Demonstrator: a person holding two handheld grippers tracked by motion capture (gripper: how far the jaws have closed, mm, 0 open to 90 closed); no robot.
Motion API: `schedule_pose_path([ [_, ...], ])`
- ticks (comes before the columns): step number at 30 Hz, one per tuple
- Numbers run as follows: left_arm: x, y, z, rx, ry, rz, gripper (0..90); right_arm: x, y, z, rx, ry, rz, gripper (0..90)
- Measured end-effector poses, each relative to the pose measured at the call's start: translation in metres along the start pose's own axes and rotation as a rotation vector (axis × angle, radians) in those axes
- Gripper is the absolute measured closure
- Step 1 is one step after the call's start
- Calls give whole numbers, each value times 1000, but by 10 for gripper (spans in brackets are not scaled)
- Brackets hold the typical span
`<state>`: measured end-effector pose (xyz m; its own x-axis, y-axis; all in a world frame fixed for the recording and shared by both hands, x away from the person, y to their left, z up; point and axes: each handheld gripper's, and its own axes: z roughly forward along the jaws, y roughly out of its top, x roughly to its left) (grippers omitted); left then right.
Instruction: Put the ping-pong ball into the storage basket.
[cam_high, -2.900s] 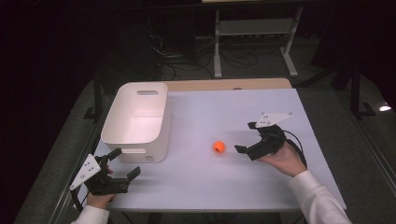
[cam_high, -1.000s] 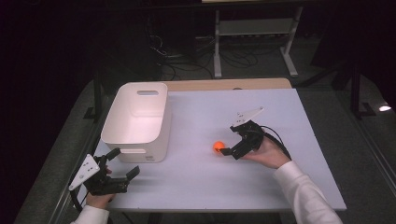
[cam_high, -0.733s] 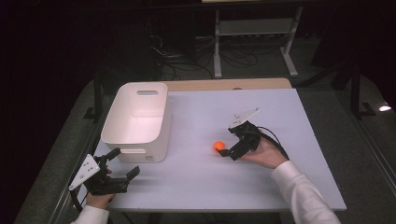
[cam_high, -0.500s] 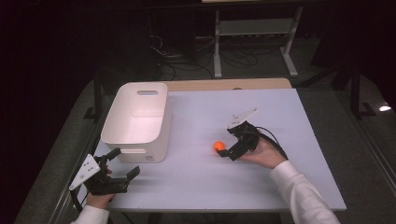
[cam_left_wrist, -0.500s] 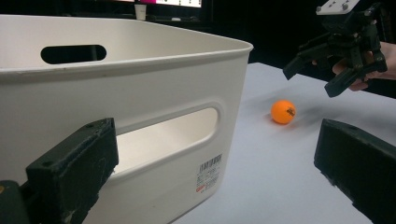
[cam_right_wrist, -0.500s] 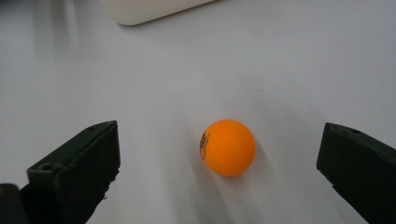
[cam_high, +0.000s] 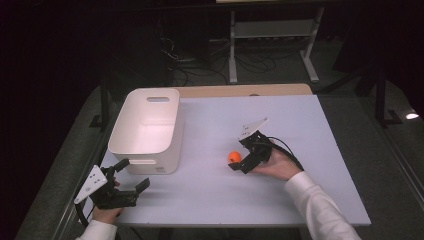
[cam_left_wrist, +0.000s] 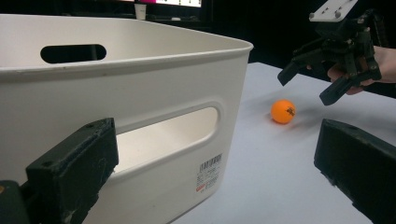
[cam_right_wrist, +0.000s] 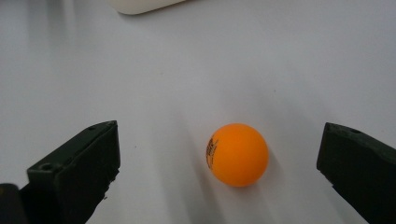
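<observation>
High view: orange ball (cam_high: 233, 156) lay on white table (cam_high: 210, 200), right of white bin (cam_high: 145, 131). Right gripper (cam_high: 239, 157) had jaws spread wide, ball just ahead between them, untouched. Left gripper (cam_high: 134, 176) sat wide apart near bin's front.

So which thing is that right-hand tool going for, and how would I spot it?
Find the white plastic bin on the pale table. Right of it, on bare tabletop, lies an orange ping-pong ball before the right gripper, whose jaws stand open. It is the table's one small, round, brightly coloured thing.
</observation>
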<state>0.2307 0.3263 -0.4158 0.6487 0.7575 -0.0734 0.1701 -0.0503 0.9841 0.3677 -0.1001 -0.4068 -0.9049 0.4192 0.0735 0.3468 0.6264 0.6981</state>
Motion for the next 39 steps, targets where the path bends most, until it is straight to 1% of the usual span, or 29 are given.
schedule_pose_path([
  [3, -1, 0, 1, -3, -2, -6, 0, 0, 0, 3, 5, 0, -4, 0],
  [6, 0, 0, 0, -1, -1, -1, 0, 0, 0, 4, 8, 3, -2, 0],
  [9, -1, 0, 1, -1, -1, -4, 0, -1, -1, 7, 20, 4, -13, 0],
  [10, 0, 0, 0, 11, 0, 10, 0, -1, -1, 8, 23, 4, -10, 0],
  [11, 0, 0, 0, 11, 0, 9, 0, 0, -1, 9, 24, 7, -2, 0],
  [12, 0, 0, 0, 10, 0, 8, 0, -1, -1, 10, 26, 5, -12, 0],
  [14, 0, 0, 0, 11, 0, 7, 0, -1, -1, 12, 29, 8, -4, 0],
  [16, 0, 0, 0, 12, -1, 8, 0, -1, -1, 14, 37, 9, -12, 0],
  [18, 0, 0, 0, 11, -2, 8, 0, -1, -1, 16, 44, 13, 1, 0],
  [19, -1, 0, 0, 6, -3, 2, 0, -1, -2, 17, 44, 14, 0, 0],
  [20, 0, 0, 0, 9, -3, 5, 0, -2, -2, 18, 47, 11, -10, 0],
  [23, 0, 0, 0, 10, -2, 7, 0, -2, -2, 20, 51, 13, -3, 0],
  [28, 0, 0, 0, 11, -4, 7, 0, -2, -3, 24, 64, 7, -13, 0],
  [29, 0, 0, 0, 11, -4, 7, 0, -1, -3, 24, 68, 12, -2, 0],
  [33, 0, 0, 0, 13, -2, 9, 0, -3, -4, 27, 76, 9, -5, 0],
  [34, 0, 0, 0, 13, -3, 7, 0, -3, -4, 28, 78, 13, 3, 0],
  [36, 0, 0, 0, 9, -3, 3, 0, -3, -5, 30, 83, 16, 1, 0],
  [39, 1, 0, 0, 15, -3, 11, 0, -3, -5, 31, 93, 15, 4, 0],
])
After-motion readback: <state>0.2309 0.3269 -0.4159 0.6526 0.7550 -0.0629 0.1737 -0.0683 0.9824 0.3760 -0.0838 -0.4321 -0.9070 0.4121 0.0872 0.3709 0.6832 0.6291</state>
